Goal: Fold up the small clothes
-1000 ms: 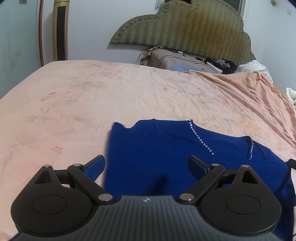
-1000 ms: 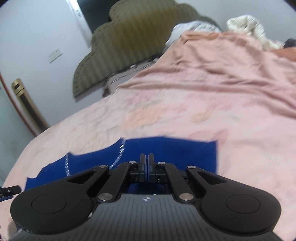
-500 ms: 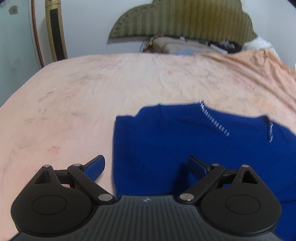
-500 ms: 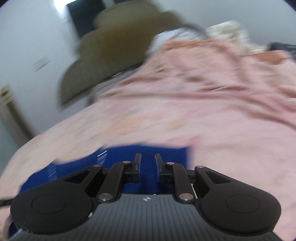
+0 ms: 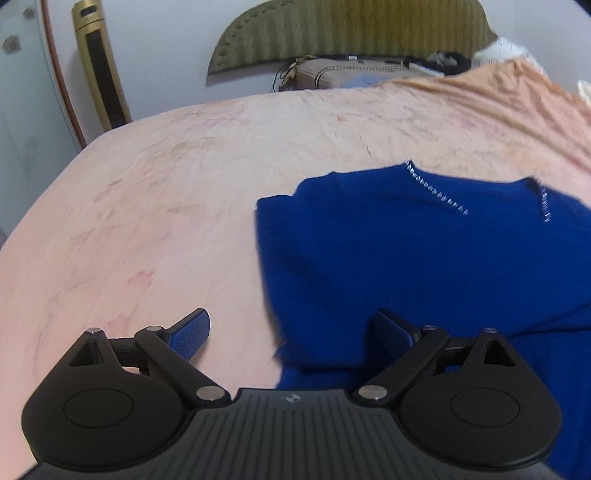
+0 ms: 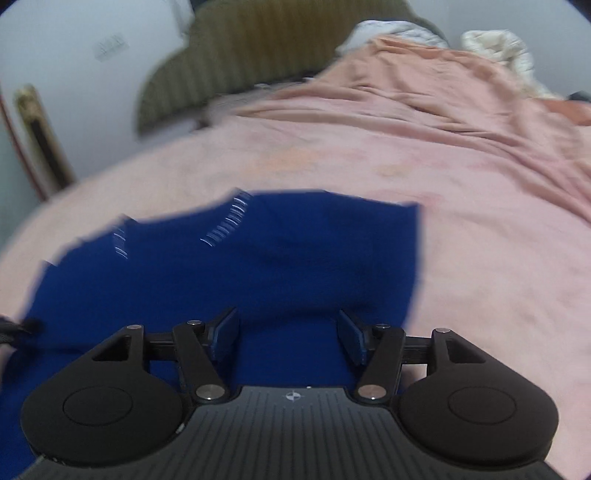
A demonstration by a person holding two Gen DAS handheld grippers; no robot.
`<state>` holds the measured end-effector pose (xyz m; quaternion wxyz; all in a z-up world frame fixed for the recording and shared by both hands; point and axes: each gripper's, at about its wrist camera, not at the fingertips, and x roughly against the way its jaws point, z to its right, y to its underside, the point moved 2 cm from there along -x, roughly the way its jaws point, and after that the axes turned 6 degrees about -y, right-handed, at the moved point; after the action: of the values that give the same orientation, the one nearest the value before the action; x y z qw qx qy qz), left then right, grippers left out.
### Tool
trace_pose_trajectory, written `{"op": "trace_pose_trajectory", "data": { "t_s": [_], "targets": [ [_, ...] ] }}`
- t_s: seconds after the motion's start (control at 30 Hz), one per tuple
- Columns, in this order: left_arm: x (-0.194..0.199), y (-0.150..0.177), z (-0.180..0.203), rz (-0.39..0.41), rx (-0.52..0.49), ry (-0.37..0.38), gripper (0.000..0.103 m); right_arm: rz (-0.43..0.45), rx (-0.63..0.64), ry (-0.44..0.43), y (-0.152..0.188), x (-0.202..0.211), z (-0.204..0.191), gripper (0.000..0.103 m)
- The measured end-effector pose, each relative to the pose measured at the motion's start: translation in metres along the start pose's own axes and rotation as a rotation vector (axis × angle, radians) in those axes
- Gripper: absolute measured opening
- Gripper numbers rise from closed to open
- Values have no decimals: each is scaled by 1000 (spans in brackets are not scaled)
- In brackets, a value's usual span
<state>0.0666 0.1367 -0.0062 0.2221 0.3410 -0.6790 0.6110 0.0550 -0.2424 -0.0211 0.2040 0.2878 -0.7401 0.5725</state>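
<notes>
A royal-blue top with a line of small silver studs at its neckline lies flat on the pink bedsheet. My left gripper is open and empty, straddling the garment's left edge. In the right wrist view, the same blue top is blurred. My right gripper is open and empty, just above the garment near its right edge.
A green padded headboard and a pillow are at the far end. A gold-framed stand stands at the left wall. A rumpled peach blanket covers the right part of the bed.
My right gripper opened from shut and let go of the blue top, then drew back. My left gripper stayed open and shifted left, off the garment's edge.
</notes>
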Motion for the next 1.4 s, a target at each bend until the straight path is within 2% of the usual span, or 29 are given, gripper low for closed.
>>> {"op": "trace_pose_trajectory", "data": {
  "t_s": [0.07, 0.2, 0.4, 0.47, 0.6, 0.7, 0.77, 0.87, 0.9, 0.93, 0.97, 1.0, 1.03, 1.07, 1.13, 1.2, 1.4],
  "targets": [
    [11, 7, -11, 2, 13, 21, 97, 68, -1, 22, 9, 24, 0, 65],
    [33, 27, -34, -6, 18, 98, 97, 133, -40, -18, 31, 70, 6, 70],
    [51, 61, -55, -58, 29, 251, 97, 108, -58, 7, 70, 115, 24, 70],
    [56, 72, -55, -65, 15, 295, 97, 84, -96, -20, 83, 126, 32, 70],
    [62, 93, -50, -78, -31, 358, 96, 40, -136, -70, 107, 140, 38, 63],
    [69, 105, -49, -60, -55, 396, 96, 4, -150, -112, 125, 146, 36, 51],
    [73, 112, -51, -47, -61, 425, 94, -17, -156, -146, 134, 147, 33, 46],
    [76, 117, -56, -18, -61, 452, 79, -12, -146, -169, 143, 151, 27, 38],
    [76, 117, -58, -10, -51, 455, 64, -12, -141, -170, 145, 151, 25, 24],
    [75, 117, -60, -4, -37, 450, 45, -16, -145, -175, 146, 150, 24, 5],
    [75, 116, -62, -7, -27, 453, 34, -19, -156, -182, 147, 149, 25, 6],
    [73, 116, -63, -27, -13, 481, 14, -13, -159, -189, 148, 148, 25, 6],
    [72, 116, -63, -46, 4, 512, 7, -6, -151, -186, 148, 148, 23, 5],
    [73, 115, -62, -50, 14, 519, 7, 3, -142, -180, 148, 149, 21, 5],
    [82, 115, -54, -8, -39, 471, 7, 30, -148, -178, 145, 153, 20, 5],
    [93, 110, -48, 38, -66, 452, 7, 69, -140, -161, 139, 159, 19, 5],
    [104, 73, -50, 153, -19, 446, 7, 156, -72, -139, 100, 168, 14, 5]
  ]
}}
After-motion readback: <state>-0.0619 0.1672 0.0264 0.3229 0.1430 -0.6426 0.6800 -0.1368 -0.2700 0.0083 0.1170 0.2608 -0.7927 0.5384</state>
